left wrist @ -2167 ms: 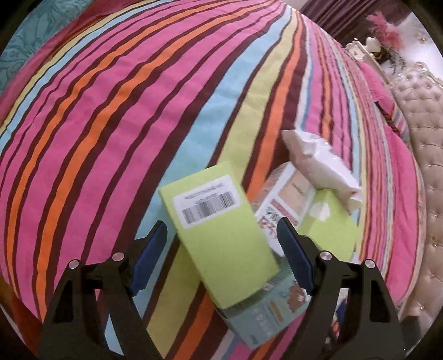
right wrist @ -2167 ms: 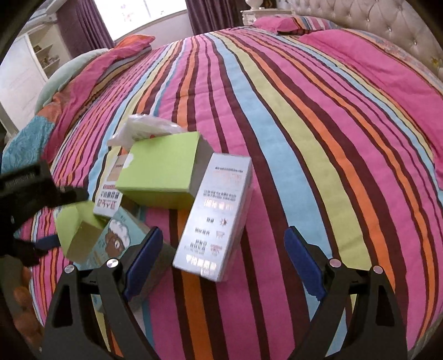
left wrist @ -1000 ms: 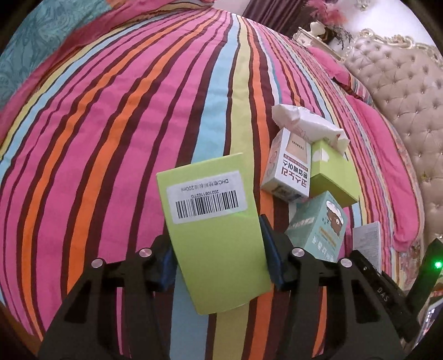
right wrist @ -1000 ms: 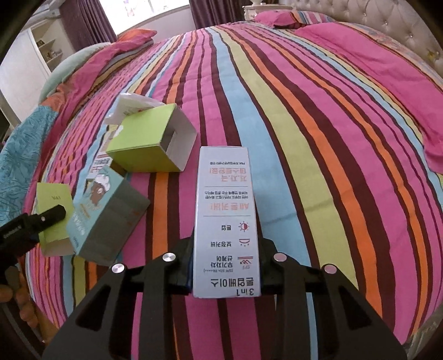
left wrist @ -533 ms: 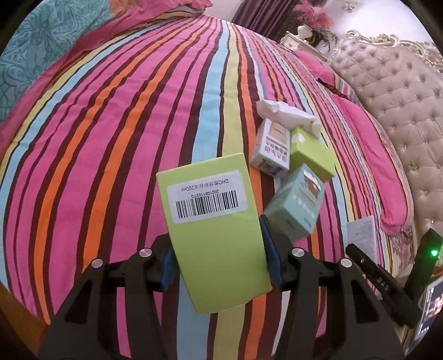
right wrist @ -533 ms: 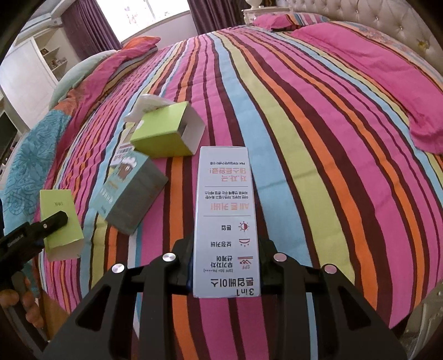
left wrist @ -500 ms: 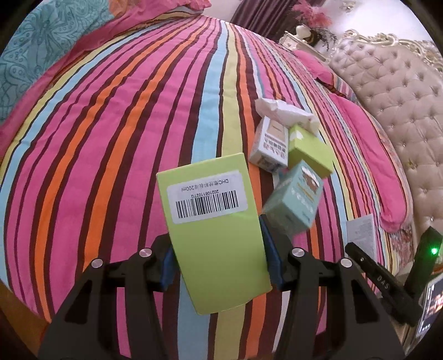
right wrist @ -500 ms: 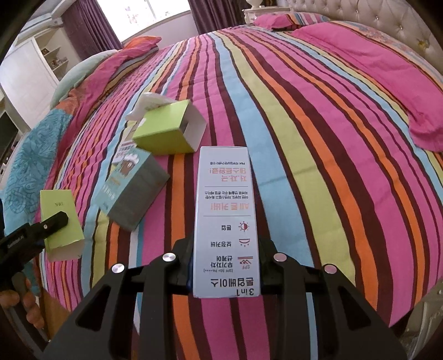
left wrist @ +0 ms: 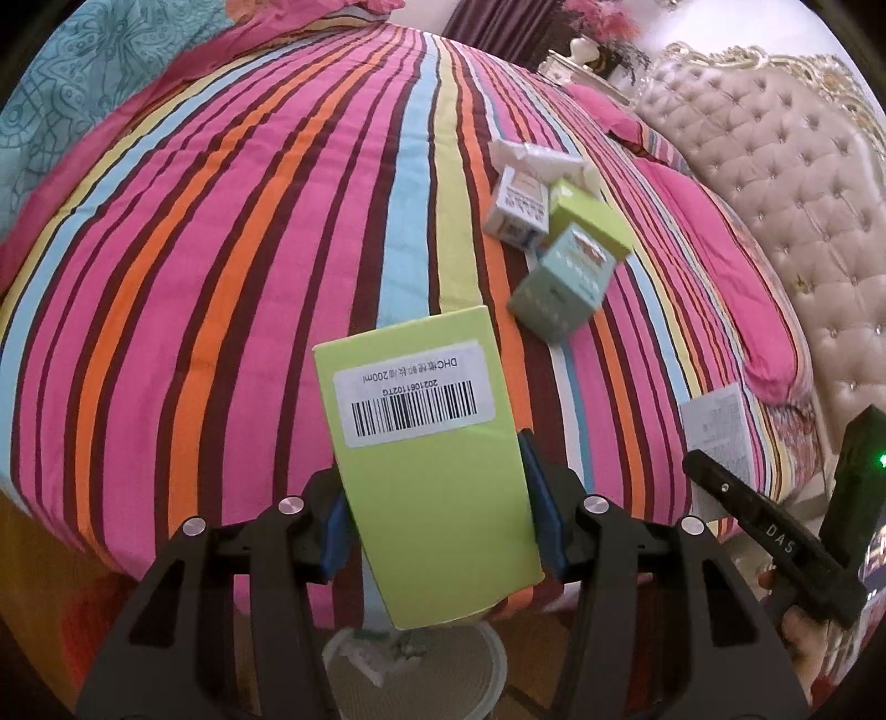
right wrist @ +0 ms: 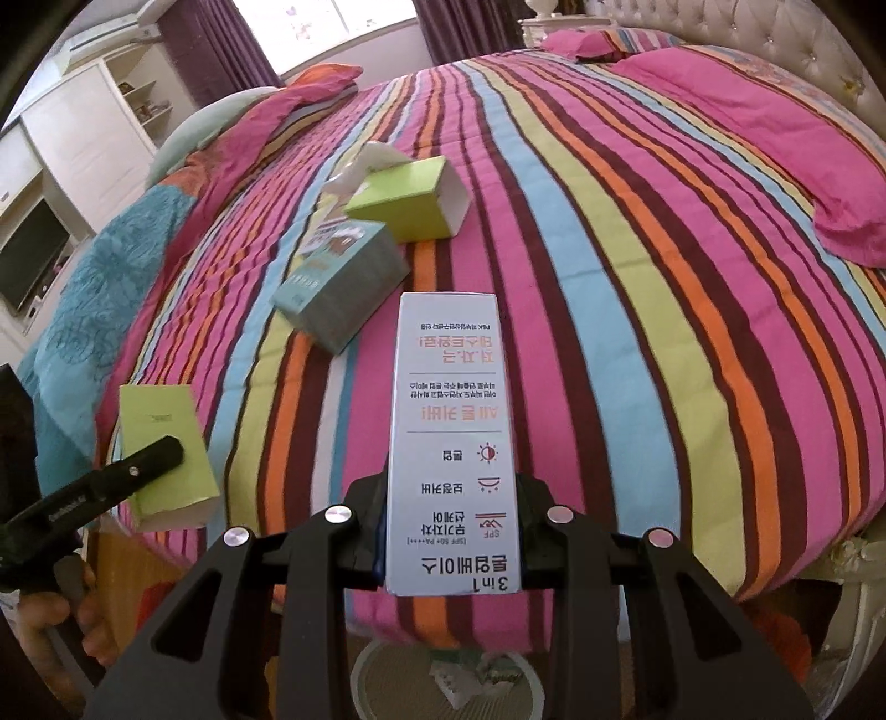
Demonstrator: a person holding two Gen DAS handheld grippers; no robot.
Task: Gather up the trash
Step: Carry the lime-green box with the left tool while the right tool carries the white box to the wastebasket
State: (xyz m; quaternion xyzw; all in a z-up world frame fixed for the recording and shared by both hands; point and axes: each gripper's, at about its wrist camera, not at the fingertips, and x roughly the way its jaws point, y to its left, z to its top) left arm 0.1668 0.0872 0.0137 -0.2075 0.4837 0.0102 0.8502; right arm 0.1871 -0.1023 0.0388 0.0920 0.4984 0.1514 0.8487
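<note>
Both tools now pulled back off the bed, left tool [left wrist: 434, 515] clenched on the green box [left wrist: 426, 459], right tool [right wrist: 451, 531] on the white carton [right wrist: 451, 443], a round bin [right wrist: 443, 681] newly showing at 6 o'clock: drop is likely next.

Bedspread [left wrist: 232, 232]: striped in pink, orange, blue, lime and dark brown; the whole bed is covered by it.
Headboard [left wrist: 786, 183]: tufted beige padding with an ornate pale frame, seen at the bed's right side.
Pink pillow [right wrist: 830, 160]: laid on the bedspread near the headboard.
Curtains [right wrist: 205, 50]: dark purple, hung beside a bright window.
White cabinet [right wrist: 72, 138]: open shelves are shown, beyond the bed's far corner.
</note>
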